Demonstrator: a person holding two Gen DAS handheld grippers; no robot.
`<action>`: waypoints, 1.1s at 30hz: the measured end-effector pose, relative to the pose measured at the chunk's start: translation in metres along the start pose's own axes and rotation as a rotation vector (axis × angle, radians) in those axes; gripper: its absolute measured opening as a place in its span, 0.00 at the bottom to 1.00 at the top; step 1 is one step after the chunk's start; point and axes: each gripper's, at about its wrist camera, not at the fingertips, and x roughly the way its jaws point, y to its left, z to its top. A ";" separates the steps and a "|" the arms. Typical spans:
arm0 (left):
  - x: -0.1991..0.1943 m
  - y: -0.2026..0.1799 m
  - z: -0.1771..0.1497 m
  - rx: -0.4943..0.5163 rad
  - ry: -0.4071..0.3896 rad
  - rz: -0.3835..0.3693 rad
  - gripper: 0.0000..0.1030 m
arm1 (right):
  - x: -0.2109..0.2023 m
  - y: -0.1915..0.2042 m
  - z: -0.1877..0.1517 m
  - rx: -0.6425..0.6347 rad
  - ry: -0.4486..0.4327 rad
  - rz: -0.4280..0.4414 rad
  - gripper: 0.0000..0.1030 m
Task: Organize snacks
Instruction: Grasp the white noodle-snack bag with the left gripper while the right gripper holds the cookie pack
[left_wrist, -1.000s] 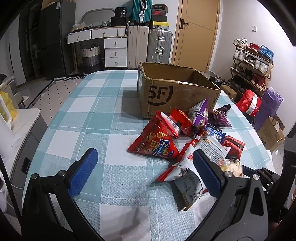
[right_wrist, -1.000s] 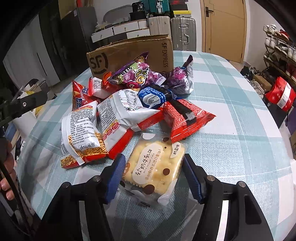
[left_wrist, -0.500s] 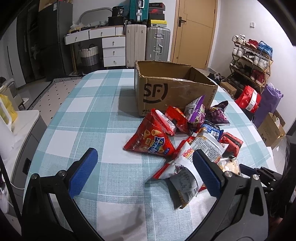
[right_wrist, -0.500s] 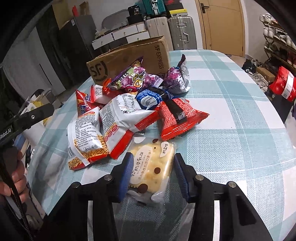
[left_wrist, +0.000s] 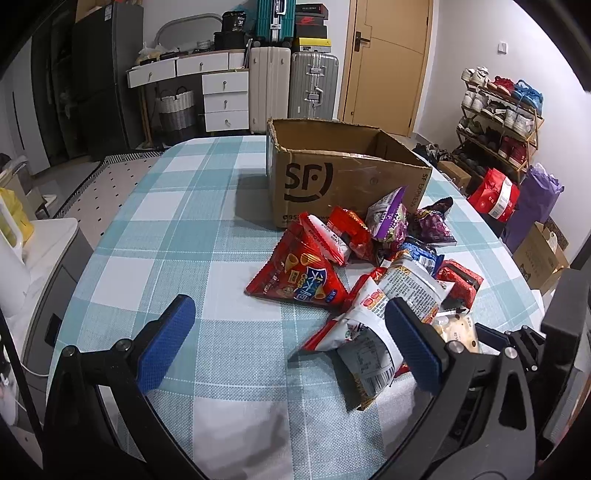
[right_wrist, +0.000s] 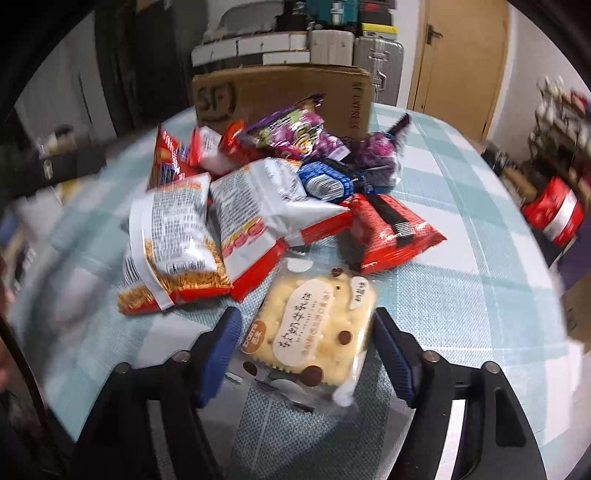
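A pile of snack bags (left_wrist: 373, 266) lies on the checked tablecloth in front of an open cardboard box (left_wrist: 343, 181). The same cardboard box (right_wrist: 280, 92) stands behind the pile in the right wrist view. A clear pack of pale chocolate-chip biscuits (right_wrist: 314, 325) lies flat at the near edge of the pile. My right gripper (right_wrist: 306, 321) straddles it, jaws opening, and its blue pads (right_wrist: 218, 347) stand just off the pack's sides. My left gripper (left_wrist: 288, 314) hangs open over bare cloth left of the pile, nothing between its fingers.
A white and red noodle-snack bag (right_wrist: 173, 243) and a red wafer pack (right_wrist: 391, 229) lie close beside the biscuits. The table edge (right_wrist: 546, 295) curves off to the right. Suitcases (left_wrist: 291, 85), drawers and a shoe rack (left_wrist: 498, 114) stand beyond the table.
The right jaws narrowed onto the biscuit pack half a second ago and have now spread wider again. The right view has shifted and is blurred. The left gripper has stayed put.
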 end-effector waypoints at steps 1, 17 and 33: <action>0.000 0.000 0.000 -0.002 0.001 -0.002 0.99 | 0.001 0.000 0.001 0.006 0.004 -0.010 0.74; 0.008 0.015 -0.006 -0.035 0.036 -0.028 0.99 | -0.019 -0.028 -0.017 0.135 -0.052 0.104 0.60; 0.036 -0.012 -0.014 -0.044 0.157 -0.105 0.99 | -0.043 -0.048 -0.021 0.198 -0.129 0.151 0.60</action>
